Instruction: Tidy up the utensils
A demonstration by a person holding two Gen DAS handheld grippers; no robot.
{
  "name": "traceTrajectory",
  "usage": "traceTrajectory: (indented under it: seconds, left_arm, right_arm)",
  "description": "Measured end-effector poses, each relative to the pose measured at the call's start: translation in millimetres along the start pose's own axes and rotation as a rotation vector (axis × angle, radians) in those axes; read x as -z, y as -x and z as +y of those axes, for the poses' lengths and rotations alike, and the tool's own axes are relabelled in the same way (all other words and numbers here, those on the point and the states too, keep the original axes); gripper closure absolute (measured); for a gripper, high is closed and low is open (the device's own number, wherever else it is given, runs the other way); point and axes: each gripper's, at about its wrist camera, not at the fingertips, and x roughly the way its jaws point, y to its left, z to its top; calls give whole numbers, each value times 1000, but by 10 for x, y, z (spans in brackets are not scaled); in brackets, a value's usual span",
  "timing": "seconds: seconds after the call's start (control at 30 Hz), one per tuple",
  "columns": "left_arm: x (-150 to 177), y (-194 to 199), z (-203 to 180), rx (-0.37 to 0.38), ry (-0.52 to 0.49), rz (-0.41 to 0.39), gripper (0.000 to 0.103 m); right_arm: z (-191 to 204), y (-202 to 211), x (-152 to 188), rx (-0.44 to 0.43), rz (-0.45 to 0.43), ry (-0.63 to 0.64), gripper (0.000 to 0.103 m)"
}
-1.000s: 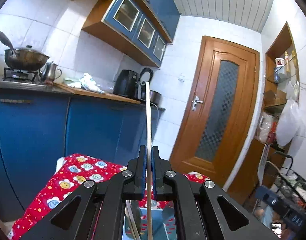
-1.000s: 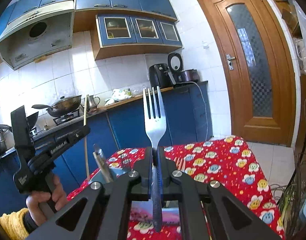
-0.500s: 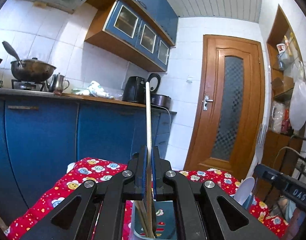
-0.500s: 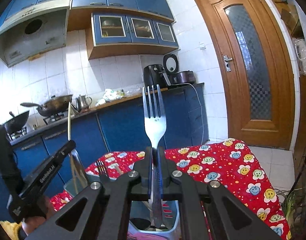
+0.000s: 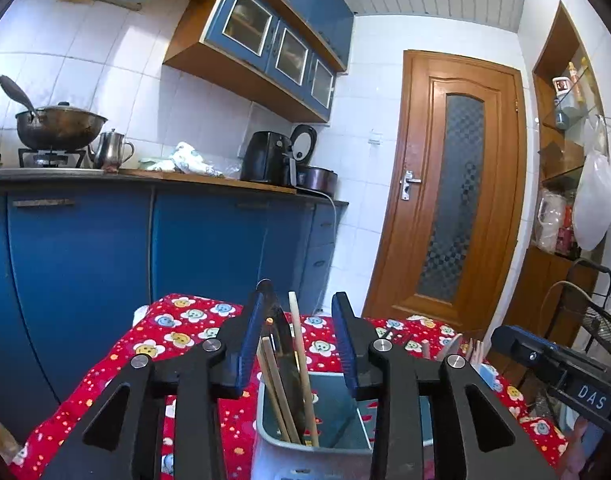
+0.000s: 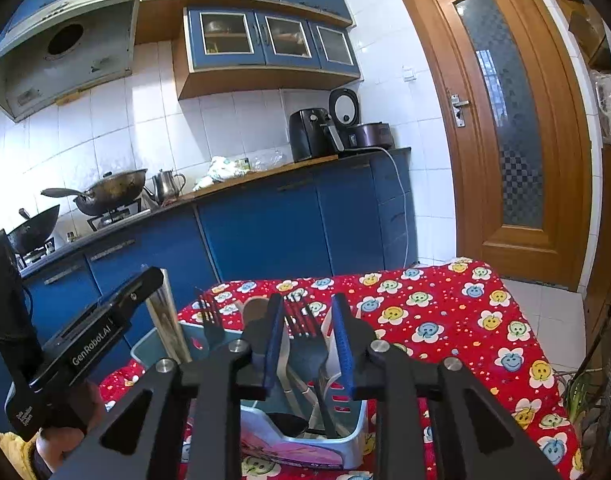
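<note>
Having just opened, the left gripper [image 5: 298,344] leaves its chopstick [image 5: 301,364] standing in the utensil holder [image 5: 265,436]; the right gripper [image 6: 308,340] likewise frees its fork [image 6: 305,332], both deposits done.

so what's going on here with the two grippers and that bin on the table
A person is sorting utensils into a bin on a red flowered cloth, a gripper in each hand. The left gripper has just been opening, and its chopstick now stands loose in the bin beside the others. The right gripper has just been opening too; its fork stands in another compartment, between the pads but not pressed. Both drops look done.
</note>
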Motion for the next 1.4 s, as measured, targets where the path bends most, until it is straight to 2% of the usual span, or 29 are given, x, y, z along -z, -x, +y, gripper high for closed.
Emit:
traceTrajectory:
  seconds: [0.13,0.27,0.4,0.67,0.93,1.2,1.4]
  left_arm:
    - [-41,103,-2,7,2,25,60]
    - [-71,251,7,10,0,48,55]
    - [-77,425,43,5,-17,62,50]
    - [-64,768,119,19,-18,121,28]
    - [33,1057,135,4,-35,162,21]
    - [208,1250,138,-18,-67,199,18]
    - [367,1379,122,-40,-105,198,14]
  right_arm:
    - [55,146,-34,-9,-14,2,66]
    - [131,287,-46,-13,-18,7,63]
    - [187,432,-45,-15,-12,4,53]
    - [215,713,37,-21,3,-67,29]
    - [286,941,183,-16,38,-78,0]
    - [378,1148,341,21,45,-40,0]
    - [373,1249,597,54,59,-45,0]
